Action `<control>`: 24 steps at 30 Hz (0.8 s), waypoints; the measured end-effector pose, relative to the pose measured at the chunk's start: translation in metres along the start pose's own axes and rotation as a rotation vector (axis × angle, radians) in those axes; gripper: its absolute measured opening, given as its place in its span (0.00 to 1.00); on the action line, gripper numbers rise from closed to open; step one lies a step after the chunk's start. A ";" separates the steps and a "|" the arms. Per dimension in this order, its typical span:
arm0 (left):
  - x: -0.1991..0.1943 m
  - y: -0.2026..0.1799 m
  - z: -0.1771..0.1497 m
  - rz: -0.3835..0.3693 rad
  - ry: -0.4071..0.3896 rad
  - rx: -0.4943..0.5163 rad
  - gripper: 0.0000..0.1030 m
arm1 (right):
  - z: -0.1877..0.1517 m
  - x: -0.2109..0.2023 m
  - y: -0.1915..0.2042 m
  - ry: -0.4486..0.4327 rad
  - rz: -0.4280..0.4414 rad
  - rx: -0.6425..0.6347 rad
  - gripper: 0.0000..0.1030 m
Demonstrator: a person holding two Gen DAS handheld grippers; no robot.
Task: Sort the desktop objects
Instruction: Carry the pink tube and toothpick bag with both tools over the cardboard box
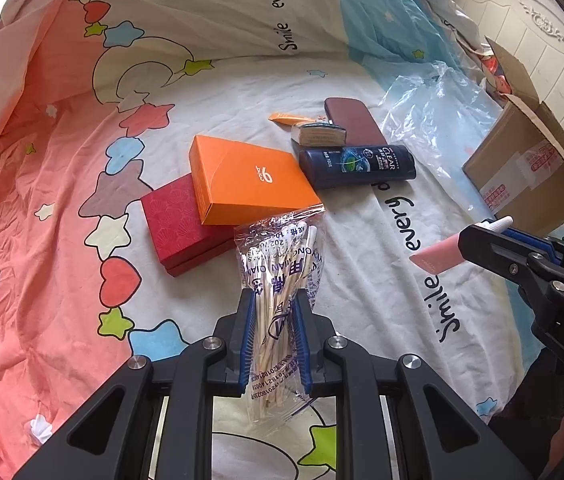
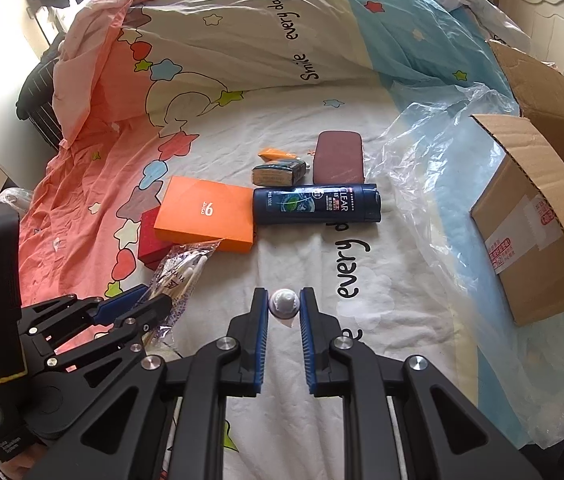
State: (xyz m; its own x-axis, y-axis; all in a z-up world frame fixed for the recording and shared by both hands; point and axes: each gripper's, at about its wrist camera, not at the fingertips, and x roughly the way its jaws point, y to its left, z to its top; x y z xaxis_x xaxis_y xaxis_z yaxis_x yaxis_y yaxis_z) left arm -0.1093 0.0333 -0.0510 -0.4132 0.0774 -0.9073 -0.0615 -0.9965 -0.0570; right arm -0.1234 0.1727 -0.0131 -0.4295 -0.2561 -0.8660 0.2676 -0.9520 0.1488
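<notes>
left gripper (image 1: 273, 332) clamps the cotton swab bag (image 1: 282, 264); right gripper (image 2: 284, 312) clamps the pink tube (image 1: 438, 258); both held above the bedsheet (image 1: 209, 100); cardboard box (image 2: 538, 216) interior unseen; orange box (image 1: 249, 180), shampoo bottle (image 1: 356, 166) unsorted.

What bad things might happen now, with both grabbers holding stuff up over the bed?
1. The bag of cotton swabs is floppy and pinched low by the left gripper; its top may sag or it may slide out.
2. The pink tube is round and held near its white cap by the right gripper, so it might twist or slip.
3. The cardboard box has raised flaps that either item may catch on.
</notes>
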 end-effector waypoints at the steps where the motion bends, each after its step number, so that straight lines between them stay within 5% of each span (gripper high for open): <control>1: -0.001 -0.001 -0.001 -0.002 -0.001 0.000 0.18 | -0.001 -0.002 0.001 -0.002 -0.002 -0.001 0.14; 24: -0.047 -0.032 0.005 -0.052 -0.063 0.059 0.18 | -0.006 -0.062 -0.004 -0.077 -0.063 0.010 0.14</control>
State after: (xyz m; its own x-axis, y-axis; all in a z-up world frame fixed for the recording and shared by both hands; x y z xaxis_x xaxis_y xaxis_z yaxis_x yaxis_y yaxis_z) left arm -0.0924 0.0613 -0.0050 -0.4642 0.1329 -0.8757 -0.1371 -0.9875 -0.0772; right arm -0.0928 0.1935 0.0366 -0.5100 -0.2075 -0.8348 0.2297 -0.9681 0.1003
